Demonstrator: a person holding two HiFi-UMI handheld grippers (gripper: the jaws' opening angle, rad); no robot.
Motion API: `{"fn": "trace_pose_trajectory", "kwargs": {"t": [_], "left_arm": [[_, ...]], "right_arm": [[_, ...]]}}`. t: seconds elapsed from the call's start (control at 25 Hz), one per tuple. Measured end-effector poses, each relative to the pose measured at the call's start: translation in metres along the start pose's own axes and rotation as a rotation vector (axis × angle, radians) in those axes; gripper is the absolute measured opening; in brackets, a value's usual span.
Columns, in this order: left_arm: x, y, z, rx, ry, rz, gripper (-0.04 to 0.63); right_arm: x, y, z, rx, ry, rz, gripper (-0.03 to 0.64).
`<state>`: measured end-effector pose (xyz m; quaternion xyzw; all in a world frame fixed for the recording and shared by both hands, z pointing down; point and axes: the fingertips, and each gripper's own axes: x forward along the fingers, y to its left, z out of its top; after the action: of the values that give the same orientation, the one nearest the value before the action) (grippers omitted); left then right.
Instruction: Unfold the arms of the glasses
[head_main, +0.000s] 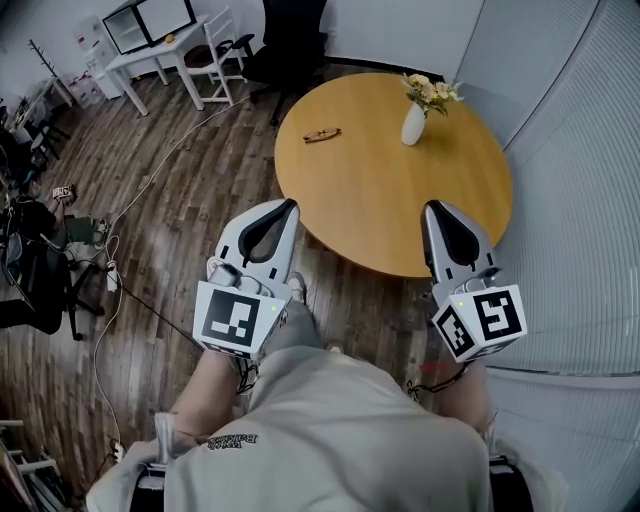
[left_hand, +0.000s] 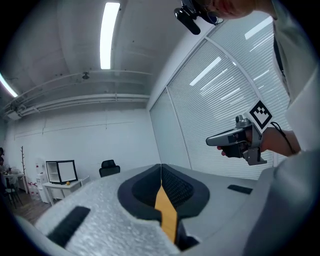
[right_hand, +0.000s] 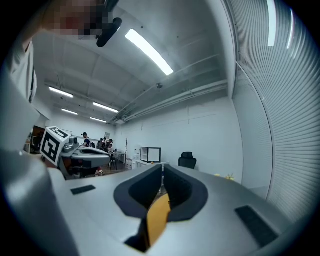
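While the person looks down, a pale shirt (head_main: 340, 440) fills the bottom of the head view, at six o'clock. Just past it come the two grippers, each held in a hand and pointing level toward the table.

The left gripper (head_main: 289, 206) sits at about seven o'clock from the middle of the table. It is over the brown wood floor (head_main: 180, 220), and its tip is right by the table's edge. Its fingers are pressed together with nothing between them. The left gripper view shows only a thin line where they meet.

The right gripper (head_main: 436, 207) sits at about five o'clock, with its tip over the near part of the table. Its fingers are closed tight too, and they hold nothing.

Next comes the round table (head_main: 380, 220), which has a yellow wood top. The glasses (head_main: 322, 135) lie on it at about eleven o'clock, on the far left part of the top. They are well apart from both grippers. They are too small to tell if their arms are folded. A white vase (head_main: 413, 124) with flowers stands upright at about one o'clock, to the right of the glasses and apart from them.

Far off, at about ten and eleven o'clock in the room, stand a white desk (head_main: 165, 50), a white chair (head_main: 212, 50) and a black chair (head_main: 290, 35).
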<state>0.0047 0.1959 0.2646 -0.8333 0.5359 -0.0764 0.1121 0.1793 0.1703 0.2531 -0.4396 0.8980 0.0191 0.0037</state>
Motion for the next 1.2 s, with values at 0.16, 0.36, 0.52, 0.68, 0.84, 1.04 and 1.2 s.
{"fn": "trace_pose_trajectory", "kwargs": {"t": [0.16, 0.36, 0.52, 0.68, 0.84, 1.04, 1.2], "left_arm": [[0.011, 0.002, -0.004, -0.040, 0.005, 0.004, 0.021], [0.024, 0.021, -0.012, -0.034, 0.003, 0.004, 0.021], [0.035, 0.041, -0.022, -0.036, -0.005, 0.005, 0.021], [0.051, 0.061, -0.020, -0.072, -0.030, 0.013, 0.021], [0.071, 0.086, -0.027, -0.070, -0.019, 0.001, 0.021], [0.104, 0.119, -0.037, -0.059, 0.004, -0.024, 0.021], [0.133, 0.146, -0.047, -0.052, 0.019, -0.061, 0.021]], "right_arm": [[0.009, -0.002, -0.010, 0.003, 0.018, 0.006, 0.034], [0.030, -0.004, -0.012, -0.024, 0.046, 0.015, 0.034], [0.053, -0.004, -0.017, -0.030, 0.060, 0.013, 0.034], [0.082, -0.013, -0.019, -0.022, 0.056, 0.006, 0.034], [0.115, -0.016, -0.018, -0.021, 0.054, 0.002, 0.034], [0.161, -0.021, -0.018, -0.016, 0.068, -0.009, 0.034], [0.197, -0.029, -0.021, -0.006, 0.079, -0.039, 0.034]]}}
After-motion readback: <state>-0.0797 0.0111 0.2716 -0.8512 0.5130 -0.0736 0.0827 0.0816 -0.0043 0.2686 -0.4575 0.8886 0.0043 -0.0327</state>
